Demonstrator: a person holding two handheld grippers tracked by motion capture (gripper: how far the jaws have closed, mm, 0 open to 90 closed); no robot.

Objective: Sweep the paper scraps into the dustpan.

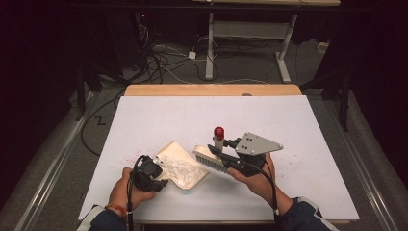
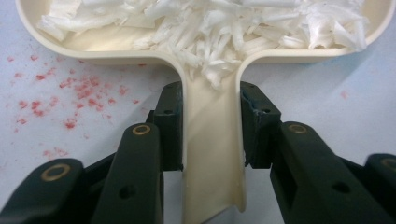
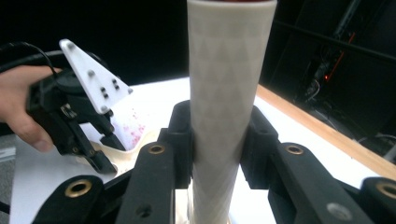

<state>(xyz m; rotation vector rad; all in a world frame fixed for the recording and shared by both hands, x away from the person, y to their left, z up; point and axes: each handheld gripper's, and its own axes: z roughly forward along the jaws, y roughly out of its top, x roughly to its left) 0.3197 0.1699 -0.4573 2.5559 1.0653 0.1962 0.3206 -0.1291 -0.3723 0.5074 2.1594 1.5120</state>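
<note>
Clamped by left gripper (image 2: 211,135): dustpan handle (image 2: 212,158), shreds (image 2: 205,28) visible close up; by right gripper (image 3: 217,140): brush handle (image 3: 224,93), bristles (image 1: 208,158) seen from above.

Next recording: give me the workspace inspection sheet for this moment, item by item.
Surface: white table top, red specks near the dustpan.
Job's things: cream dustpan holding white paper shreds; hand brush with pale handle and red cap, held tilted beside the pan.
Clutter: nothing seen beyond the specks.
Grippers: left tongs shut on the dustpan's handle; right tongs shut on the brush handle.
Cables: one trails from each gripper; loose cables lie on the floor behind the table.
Surroundings: dark room, grey carpet, white-legged desk behind.
</note>
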